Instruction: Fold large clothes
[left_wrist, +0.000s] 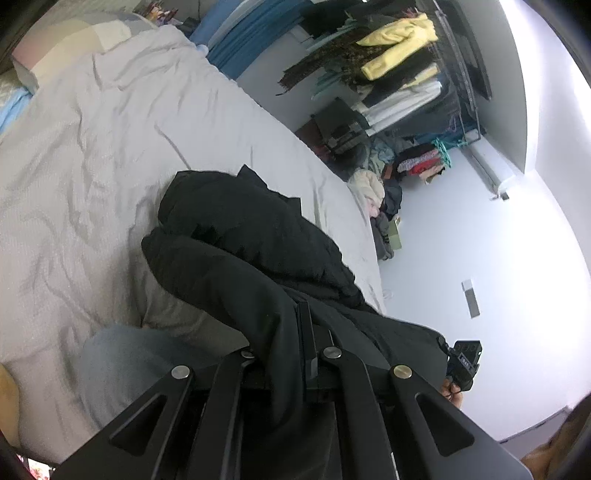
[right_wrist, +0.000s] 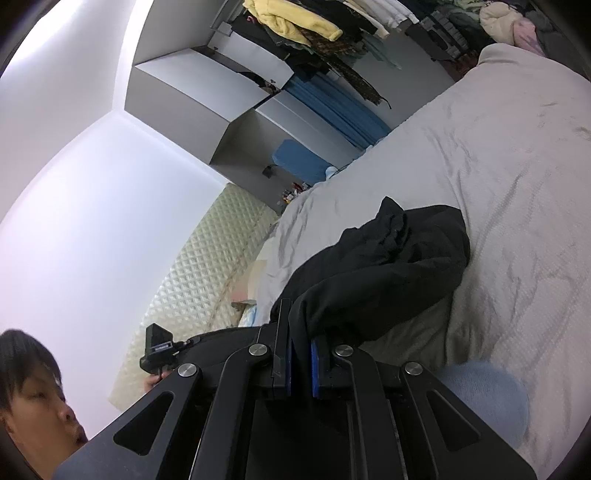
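A large black garment (left_wrist: 240, 240) lies bunched on the grey bed sheet (left_wrist: 92, 147), and one end of it rises toward both grippers. My left gripper (left_wrist: 291, 328) is shut on a fold of it, and the cloth drapes over the left finger and hides it. In the right wrist view the same black garment (right_wrist: 388, 258) runs from the bed (right_wrist: 517, 166) into my right gripper (right_wrist: 300, 339), whose blue pads (right_wrist: 317, 365) pinch its edge. Each gripper shows small in the other's view: the right gripper (left_wrist: 461, 363) and the left gripper (right_wrist: 159, 350).
A rack of hanging clothes (left_wrist: 399, 55) and a pile of clothes on the floor (left_wrist: 376, 192) stand beyond the bed's far edge. A pale blue fabric shape (right_wrist: 480, 395) lies near the grippers. A quilted headboard (right_wrist: 192, 277) and the person's head (right_wrist: 29, 387) are at the left.
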